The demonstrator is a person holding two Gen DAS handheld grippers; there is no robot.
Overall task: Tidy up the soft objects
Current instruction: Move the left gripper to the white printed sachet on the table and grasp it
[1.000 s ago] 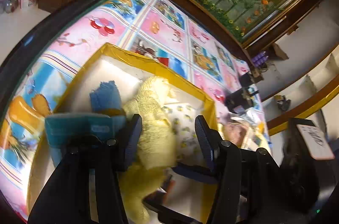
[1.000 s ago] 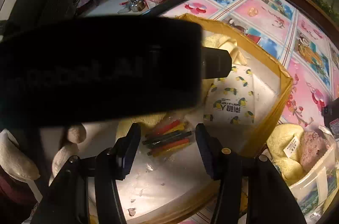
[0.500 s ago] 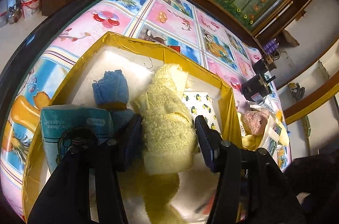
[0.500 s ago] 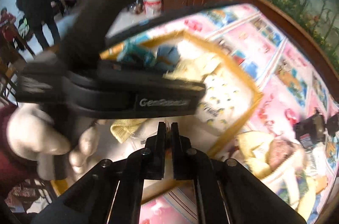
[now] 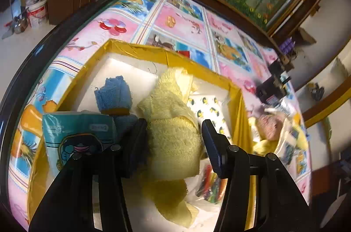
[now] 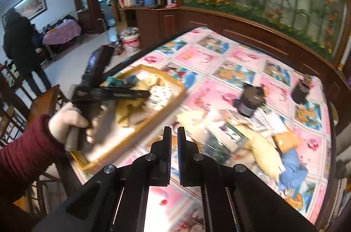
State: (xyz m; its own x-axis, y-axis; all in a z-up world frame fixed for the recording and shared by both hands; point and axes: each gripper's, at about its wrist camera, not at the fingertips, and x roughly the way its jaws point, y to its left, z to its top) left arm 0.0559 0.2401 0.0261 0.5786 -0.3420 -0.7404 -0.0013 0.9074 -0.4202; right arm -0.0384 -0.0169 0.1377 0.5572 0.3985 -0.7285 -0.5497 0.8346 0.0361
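A yellow-rimmed box [image 5: 140, 49] holds a blue towel [image 5: 114, 93], a yellow towel [image 5: 173, 122], a teal tissue pack [image 5: 74, 133], a lemon-print pack [image 5: 208, 109] and a bag of coloured pens [image 5: 211, 183]. My left gripper [image 5: 173, 142] is open above the yellow towel. My right gripper [image 6: 174, 139] is shut and empty, above the table beside the box [image 6: 175, 82]. The left gripper [image 6: 131, 93] also shows there, held over the box. A pile of soft items [image 6: 263, 144] lies right of the box.
The table has a pink cartoon cloth [image 5: 175, 21]. Two dark jars [image 6: 250, 100] [image 6: 301, 89] stand on it. A clear tub of soft things [image 5: 272, 128] sits right of the box. A wooden cabinet [image 6: 241, 34] runs behind. A person [image 6: 19, 49] stands far left.
My right gripper has shut, risen out of the box and swung right over the table. My left gripper has pulled back slightly, still open over the yellow towel.
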